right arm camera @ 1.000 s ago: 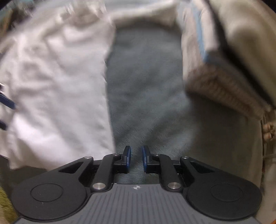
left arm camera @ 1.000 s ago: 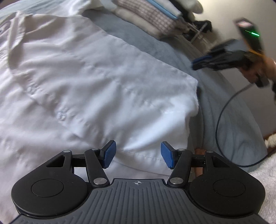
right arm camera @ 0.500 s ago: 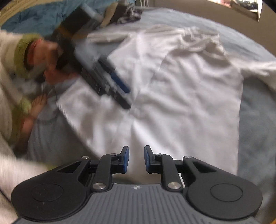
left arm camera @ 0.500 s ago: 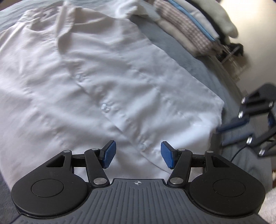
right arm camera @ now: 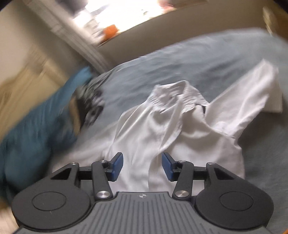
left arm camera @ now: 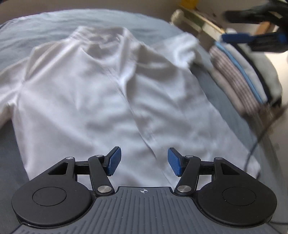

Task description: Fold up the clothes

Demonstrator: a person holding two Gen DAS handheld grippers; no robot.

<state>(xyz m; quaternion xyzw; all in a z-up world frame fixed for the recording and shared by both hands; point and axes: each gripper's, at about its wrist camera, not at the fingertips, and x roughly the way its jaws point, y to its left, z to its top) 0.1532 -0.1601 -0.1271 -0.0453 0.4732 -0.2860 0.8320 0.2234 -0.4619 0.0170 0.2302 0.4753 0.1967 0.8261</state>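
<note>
A white button-up shirt (left arm camera: 111,93) lies spread front-up on a grey-blue bed cover (left arm camera: 54,23), collar at the far end. My left gripper (left arm camera: 144,162) is open and empty, hovering over the shirt's hem near the button placket. In the right wrist view the same shirt (right arm camera: 162,129) shows its collar and one sleeve (right arm camera: 252,93) stretched out to the right. My right gripper (right arm camera: 142,166) is open and empty above the shirt's chest. The right gripper also shows blurred at the top right of the left wrist view (left arm camera: 255,39).
A stack of folded clothes (left arm camera: 241,75) sits to the right of the shirt. A black cable (left arm camera: 252,149) hangs past the bed's right side. A blue cloth (right arm camera: 36,122) and a dark patterned garment (right arm camera: 90,106) lie left of the shirt. A wall and bright window (right arm camera: 117,14) stand beyond the bed.
Both grippers have swung to face the shirt's collar end. My right gripper's jaws have gone from nearly shut to open. The left gripper stays open.
</note>
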